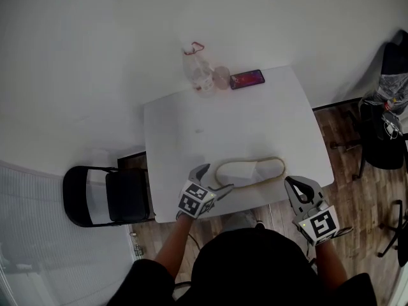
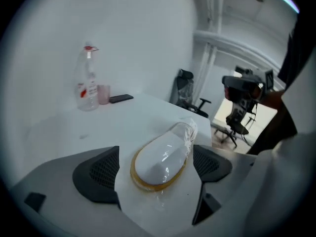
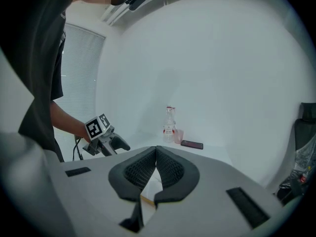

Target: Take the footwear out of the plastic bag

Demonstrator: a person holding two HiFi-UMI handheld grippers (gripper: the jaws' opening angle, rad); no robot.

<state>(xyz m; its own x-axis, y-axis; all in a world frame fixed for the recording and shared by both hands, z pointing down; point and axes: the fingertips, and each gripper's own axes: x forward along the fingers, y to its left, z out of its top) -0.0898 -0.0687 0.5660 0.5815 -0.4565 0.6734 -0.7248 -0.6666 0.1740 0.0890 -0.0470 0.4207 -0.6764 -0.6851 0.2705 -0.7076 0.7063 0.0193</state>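
Observation:
A white slipper with a tan sole (image 1: 250,169) lies inside a clear plastic bag near the front edge of the white table (image 1: 191,132). My left gripper (image 1: 215,178) is open at the slipper's left end. In the left gripper view the bagged slipper (image 2: 165,152) lies between the two pads (image 2: 101,172), and neither pad presses on it. My right gripper (image 1: 291,182) is shut and holds nothing, just off the table's front right corner. In the right gripper view its jaws (image 3: 156,157) meet, and the left gripper (image 3: 106,139) shows beyond them.
At the table's far edge stand a clear spray bottle (image 1: 197,69), a pink cup (image 1: 221,77) and a dark phone (image 1: 247,79). A black folding chair (image 1: 105,196) stands left of the table. A black office chair (image 1: 386,126) stands at the right on the wooden floor.

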